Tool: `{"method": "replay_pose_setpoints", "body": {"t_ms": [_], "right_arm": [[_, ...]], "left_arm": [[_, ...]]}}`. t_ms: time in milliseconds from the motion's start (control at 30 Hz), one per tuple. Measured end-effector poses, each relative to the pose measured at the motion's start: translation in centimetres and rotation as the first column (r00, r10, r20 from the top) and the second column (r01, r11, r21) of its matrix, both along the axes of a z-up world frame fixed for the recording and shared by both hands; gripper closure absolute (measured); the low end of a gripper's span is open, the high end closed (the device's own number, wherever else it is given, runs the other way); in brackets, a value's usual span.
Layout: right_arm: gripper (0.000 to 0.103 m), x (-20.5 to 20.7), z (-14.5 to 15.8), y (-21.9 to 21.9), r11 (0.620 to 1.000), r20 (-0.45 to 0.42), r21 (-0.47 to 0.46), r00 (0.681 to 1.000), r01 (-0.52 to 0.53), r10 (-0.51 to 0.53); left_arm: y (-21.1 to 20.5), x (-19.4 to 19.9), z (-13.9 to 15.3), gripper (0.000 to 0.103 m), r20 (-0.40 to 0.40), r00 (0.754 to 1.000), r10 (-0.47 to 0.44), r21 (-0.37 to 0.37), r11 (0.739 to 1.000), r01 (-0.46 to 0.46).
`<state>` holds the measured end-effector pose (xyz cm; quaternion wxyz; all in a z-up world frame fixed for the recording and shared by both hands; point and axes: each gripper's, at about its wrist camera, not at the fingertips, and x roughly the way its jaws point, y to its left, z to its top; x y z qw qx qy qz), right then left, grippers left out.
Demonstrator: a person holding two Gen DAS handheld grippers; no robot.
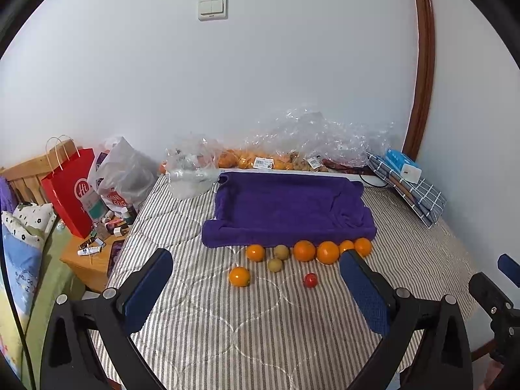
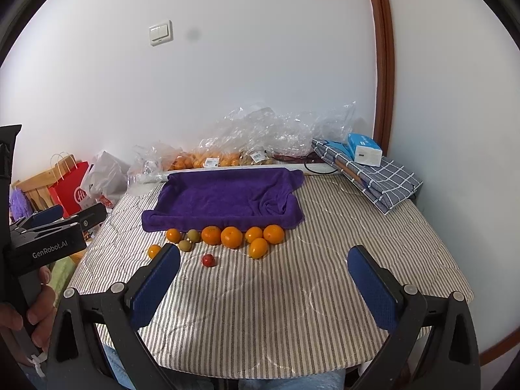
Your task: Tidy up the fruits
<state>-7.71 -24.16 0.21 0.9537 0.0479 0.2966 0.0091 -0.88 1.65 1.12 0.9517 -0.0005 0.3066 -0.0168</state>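
A tray lined with a purple towel (image 1: 286, 208) (image 2: 224, 198) sits on the striped cloth. Along its near edge lie several oranges (image 1: 304, 250) (image 2: 231, 237), two green-brown fruits (image 1: 280, 252) (image 2: 193, 235) and a small red fruit (image 1: 310, 280) (image 2: 208, 260). One orange (image 1: 240, 276) lies apart at the left. My left gripper (image 1: 256, 279) is open and empty, short of the fruits. My right gripper (image 2: 264, 274) is open and empty, also short of them.
Clear plastic bags with more oranges (image 1: 247, 161) line the wall. A folded checked cloth with a blue box (image 2: 373, 169) lies at the back right. A red paper bag (image 1: 70, 191) and a cluttered nightstand (image 1: 97, 250) stand left of the table.
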Motion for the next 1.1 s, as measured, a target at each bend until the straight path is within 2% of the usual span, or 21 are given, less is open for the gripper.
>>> {"method": "replay_pose_setpoints", "body": {"t_ms": [733,833,1000,1100], "right_arm": [[0.002,1.2,-0.3,0.9,1.0,0.03,0.001,0.999,-0.022,0.022],[0.002,1.9,-1.0,0.9,1.0,0.024,0.0,0.999,-0.027,0.027],[0.002,3.4,-2.4,1.5,0.999,-0.003,-0.034,0.999,-0.035,0.035],[0.002,4.2,-3.4,1.6,0.998,0.002,-0.043,0.999,-0.038,0.038]], "left_arm": [[0.6,0.2,-0.1,0.0,0.012,1.0,-0.007,-0.004,1.0,0.007],[0.8,0.8,-0.8,0.0,-0.002,1.0,0.001,0.002,1.0,-0.001],[1.7,2.3,-2.3,0.0,-0.028,1.0,-0.003,-0.033,0.999,0.002],[2.0,3.1,-3.4,0.0,-0.036,0.999,-0.004,-0.008,1.0,0.004]]}}
